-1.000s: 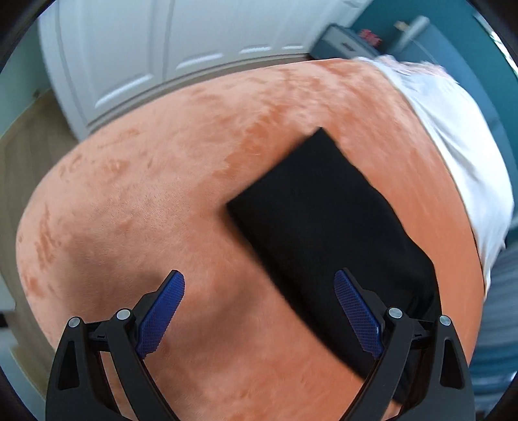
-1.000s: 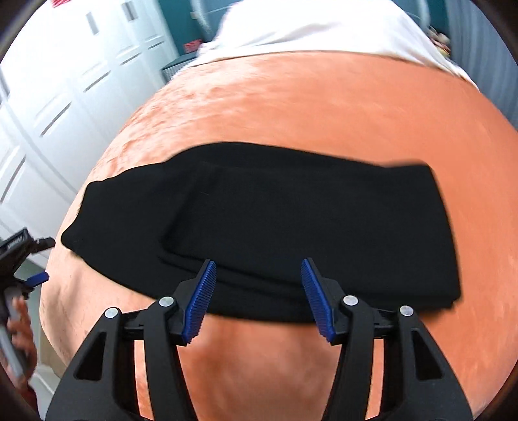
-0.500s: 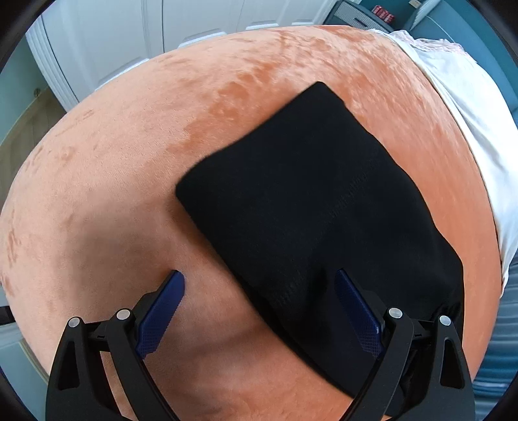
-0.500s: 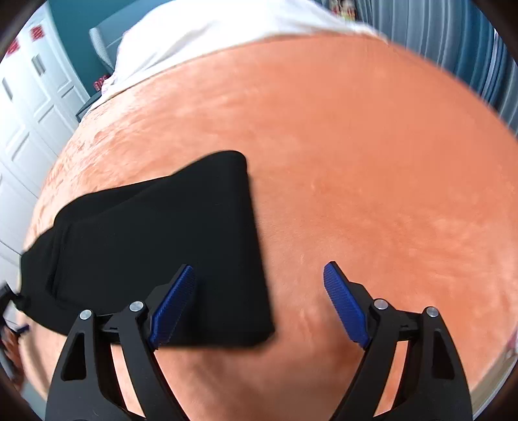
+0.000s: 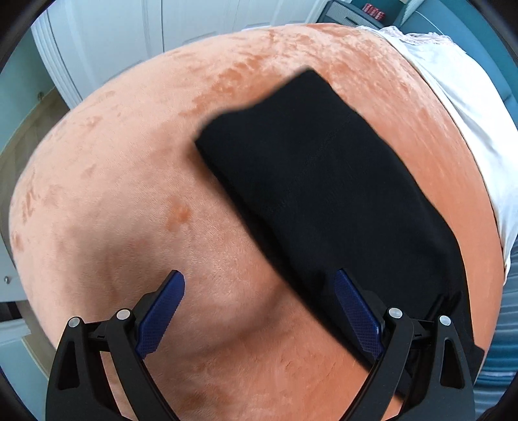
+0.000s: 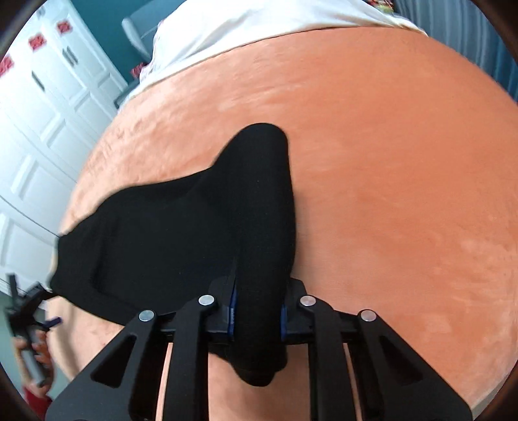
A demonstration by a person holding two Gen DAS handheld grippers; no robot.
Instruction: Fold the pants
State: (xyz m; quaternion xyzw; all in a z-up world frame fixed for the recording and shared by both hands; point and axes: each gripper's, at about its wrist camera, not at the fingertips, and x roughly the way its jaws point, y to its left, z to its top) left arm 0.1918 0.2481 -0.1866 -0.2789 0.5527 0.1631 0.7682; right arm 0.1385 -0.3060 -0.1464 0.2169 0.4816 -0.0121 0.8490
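Note:
The black pants (image 5: pixel 323 181) lie folded in a long strip on an orange velvet bedspread (image 5: pixel 129 194). My left gripper (image 5: pixel 259 311) is open, just above the spread at the strip's near left edge, its right finger over the cloth. In the right wrist view the pants (image 6: pixel 181 239) spread to the left. My right gripper (image 6: pixel 257 315) is shut on the right end of the pants, a thick fold bunched up between its blue pads (image 6: pixel 232 315) and lifted off the spread.
A white sheet (image 5: pixel 466 107) covers the far end of the bed (image 6: pixel 246 26). White panelled wardrobe doors (image 6: pixel 39 129) stand beyond the bed's left side. The other gripper and a hand (image 6: pixel 29 336) show at the left edge of the right wrist view.
My right gripper was open beside the pants' right end; it has closed on that end and raised it. My left gripper stayed open and drew back slightly from the strip.

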